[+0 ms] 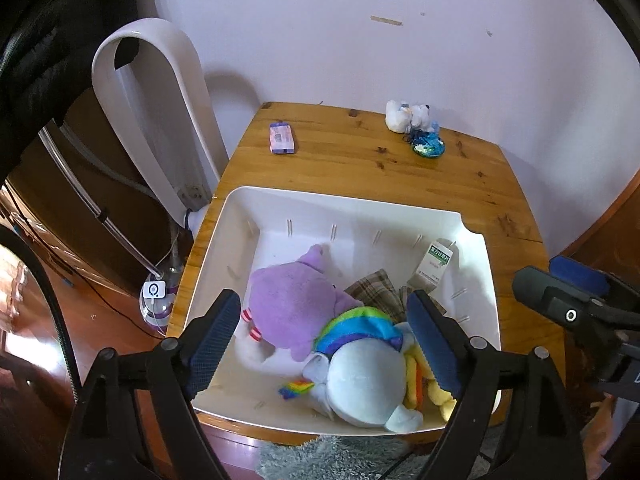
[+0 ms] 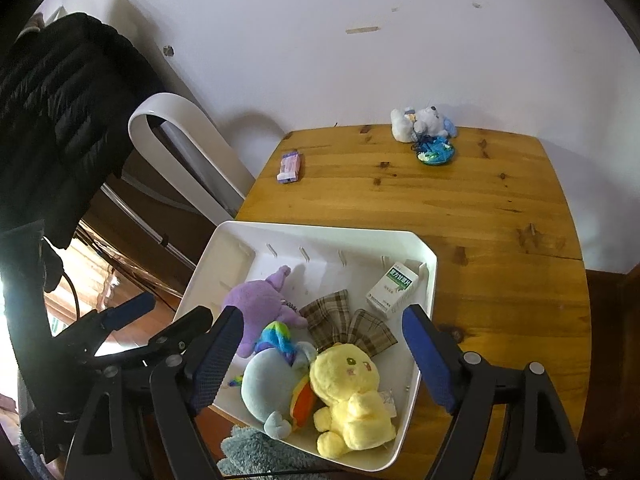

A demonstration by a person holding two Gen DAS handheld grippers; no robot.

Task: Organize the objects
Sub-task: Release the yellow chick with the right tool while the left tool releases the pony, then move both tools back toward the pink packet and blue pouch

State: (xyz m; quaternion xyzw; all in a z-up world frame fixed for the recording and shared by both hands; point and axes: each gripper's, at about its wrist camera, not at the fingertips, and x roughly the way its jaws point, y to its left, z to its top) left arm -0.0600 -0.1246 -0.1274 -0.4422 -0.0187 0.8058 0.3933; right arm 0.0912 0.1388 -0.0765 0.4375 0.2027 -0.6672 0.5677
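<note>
The white bin [image 2: 424,280] holds purple [image 2: 260,304], grey-blue [image 2: 272,388] and yellow [image 2: 348,396] plushies, plaid cloth [image 2: 348,328] and a carton [image 2: 394,288]. Both tongs, left [image 1: 324,344] and right [image 2: 320,356], gape wide, empty, above it. A pack [image 1: 282,138] and small toys [image 1: 412,120] lie far back on the surface [image 2: 500,220]

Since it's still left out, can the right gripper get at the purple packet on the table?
Probably yes: the right gripper is open, and the purple packet lies alone on bare table beyond the bin.
</note>
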